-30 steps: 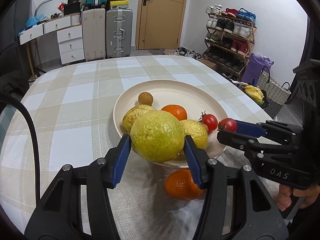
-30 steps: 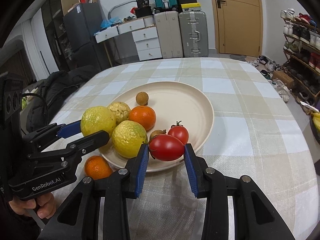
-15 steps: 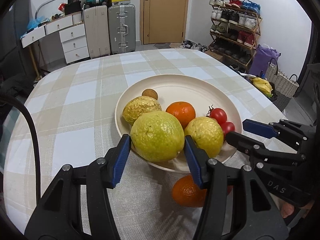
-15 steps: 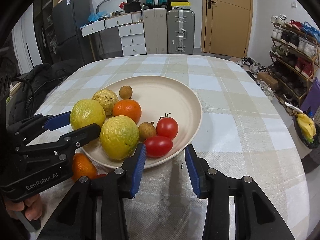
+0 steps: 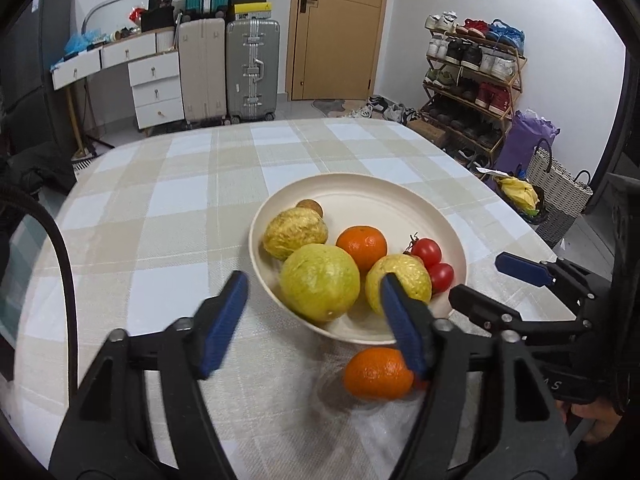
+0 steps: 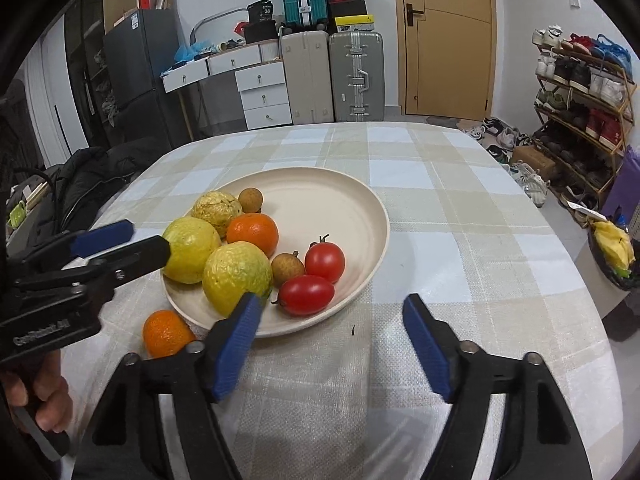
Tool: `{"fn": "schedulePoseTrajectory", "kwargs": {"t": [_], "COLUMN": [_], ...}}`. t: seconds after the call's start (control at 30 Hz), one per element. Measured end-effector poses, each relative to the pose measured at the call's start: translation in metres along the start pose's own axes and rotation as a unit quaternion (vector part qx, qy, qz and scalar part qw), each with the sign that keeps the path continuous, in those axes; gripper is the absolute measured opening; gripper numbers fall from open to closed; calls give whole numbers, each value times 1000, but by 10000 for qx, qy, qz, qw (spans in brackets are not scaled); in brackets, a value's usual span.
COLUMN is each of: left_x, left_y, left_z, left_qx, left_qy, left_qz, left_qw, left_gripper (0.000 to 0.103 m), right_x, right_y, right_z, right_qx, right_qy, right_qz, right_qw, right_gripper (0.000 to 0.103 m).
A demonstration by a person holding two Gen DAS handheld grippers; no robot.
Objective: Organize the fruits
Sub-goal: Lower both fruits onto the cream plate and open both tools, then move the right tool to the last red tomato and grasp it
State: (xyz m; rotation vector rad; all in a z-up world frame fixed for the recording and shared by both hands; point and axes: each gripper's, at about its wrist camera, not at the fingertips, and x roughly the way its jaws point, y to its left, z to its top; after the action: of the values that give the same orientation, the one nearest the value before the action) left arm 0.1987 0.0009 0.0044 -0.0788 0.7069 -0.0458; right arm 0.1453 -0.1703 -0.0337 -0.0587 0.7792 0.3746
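Lived-in home, entry/dining room combo. Evidence: counter under checked cloth point(image 6: 440, 216), suitcases point(image 6: 332, 76) against the wall beside a wooden door point(image 6: 444, 36), packed shoe rack point(image 5: 472, 76), white drawer unit point(image 6: 264, 96), dark fridge point(image 6: 136, 80), jacket point(image 6: 100, 176) dumped on a seat.
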Motion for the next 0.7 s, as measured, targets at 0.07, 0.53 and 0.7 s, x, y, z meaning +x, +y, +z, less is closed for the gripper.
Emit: {"fn": "schedulePoseTrajectory", "kwargs": {"t": [0.07,0.53,0.7], "left_x": [-15,-83,-85], "left_y": [-1,3,1], "left_z": [-2,-37,-46], "left_qx": [83,-14,-2], "left_qy": [-128,-433,-360], "left_qz": [83,-43,43], "left_qw": [9998,9991,9993], "left_gripper": [83,103,103], "right_x": [-6,-50,-55], "right_y": [0,-1,3], "right_z": [-2,-10,-19], "right_qx": [82,151,4], "right_qy": [-19,-404,-328], "right_qz": [182,481,453], "right_qw": [9998,9979,9984], "right_gripper": [92,103,103]}}
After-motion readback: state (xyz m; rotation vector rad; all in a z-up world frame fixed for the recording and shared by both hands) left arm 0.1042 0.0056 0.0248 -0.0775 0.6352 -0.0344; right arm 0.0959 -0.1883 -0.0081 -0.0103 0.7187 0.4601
